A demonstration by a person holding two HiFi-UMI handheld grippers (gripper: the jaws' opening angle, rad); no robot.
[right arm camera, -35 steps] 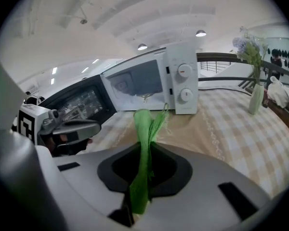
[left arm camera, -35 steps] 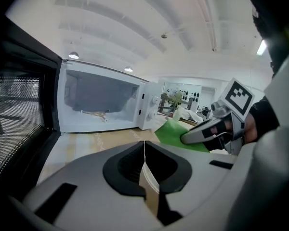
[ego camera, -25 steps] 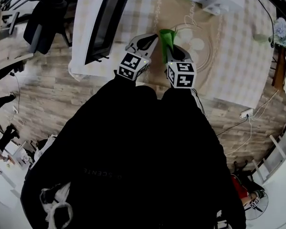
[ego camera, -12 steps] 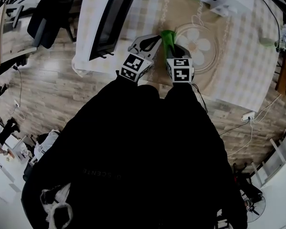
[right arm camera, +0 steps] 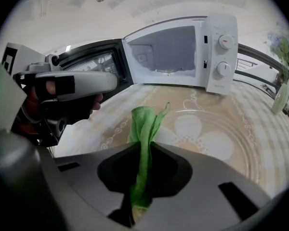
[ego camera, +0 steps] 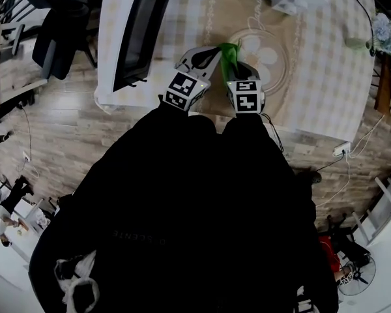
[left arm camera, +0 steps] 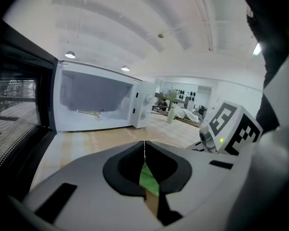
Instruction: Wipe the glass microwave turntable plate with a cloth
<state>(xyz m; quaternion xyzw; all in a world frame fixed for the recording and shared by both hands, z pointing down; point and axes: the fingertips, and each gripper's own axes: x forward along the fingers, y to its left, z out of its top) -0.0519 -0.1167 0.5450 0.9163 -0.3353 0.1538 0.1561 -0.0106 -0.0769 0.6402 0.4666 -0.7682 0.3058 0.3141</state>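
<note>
A clear glass turntable plate (ego camera: pixel 274 57) lies flat on the patterned tablecloth, in front of the open microwave (right arm camera: pixel 183 52). My right gripper (right arm camera: pixel 143 146) is shut on a green cloth (right arm camera: pixel 144 124), which sticks up out of the jaws over the plate's (right arm camera: pixel 221 129) near left rim. In the head view the green cloth (ego camera: pixel 229 51) shows between the two grippers. My left gripper (left arm camera: pixel 144 146) sits just left of the right gripper (ego camera: pixel 234 62), jaws closed tip to tip with nothing in them; the green behind them is the cloth.
The microwave's black door (ego camera: pixel 140 31) hangs open to the left, over the table's left part. The white microwave (left arm camera: pixel 96 102) cavity has a bare roller ring inside. A vase of flowers (right arm camera: pixel 282 95) stands at the far right. The table edge (ego camera: pixel 182 109) lies just below the grippers.
Both grippers and the cloth keep almost the same place beside the plate. Only the head view has swayed a little.
</note>
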